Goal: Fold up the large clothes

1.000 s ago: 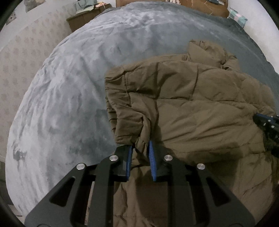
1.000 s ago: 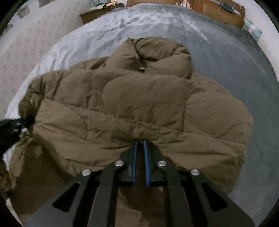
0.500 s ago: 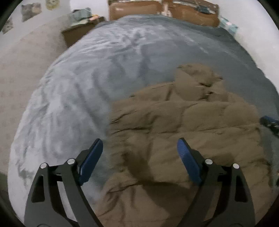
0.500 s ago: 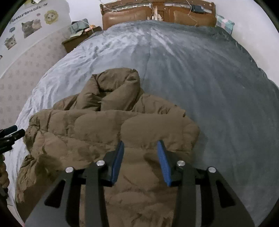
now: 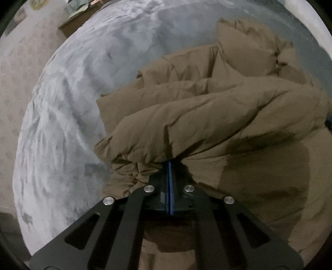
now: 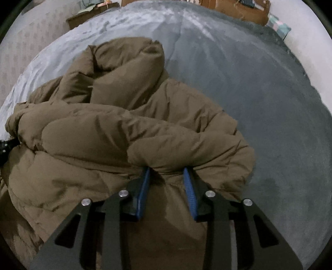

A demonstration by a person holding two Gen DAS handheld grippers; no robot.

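A brown padded coat (image 5: pixel 217 116) lies heaped on a bed covered with a grey blanket (image 5: pixel 83 93), folded partly over itself so that a thick roll of quilted cloth runs across the middle. The left tongs (image 5: pixel 169 164) point steeply down at the near edge of that roll, pressed together with their blue pads meeting in a thin line; the tips are tucked under the gathered hem, and whether any cloth is caught between them cannot be told. The right tongs (image 6: pixel 166 172) reach the same roll further along, their blue pads (image 6: pixel 143 193) set apart and closing, with a bulge of coat (image 6: pixel 124 128) between the tips, which the cloth hides. The left view shows the coat's left end, where the layers step down onto the blanket, and a brown bedside cabinet (image 5: pixel 74 22) at the far corner. The right view shows the puffy collar or hood standing up at the far side, a broad bare stretch of blanket (image 6: pixel 259 93) to the right, a brown headboard (image 6: pixel 234 8) at the top, and a small dark piece of the other tool at the far left edge.
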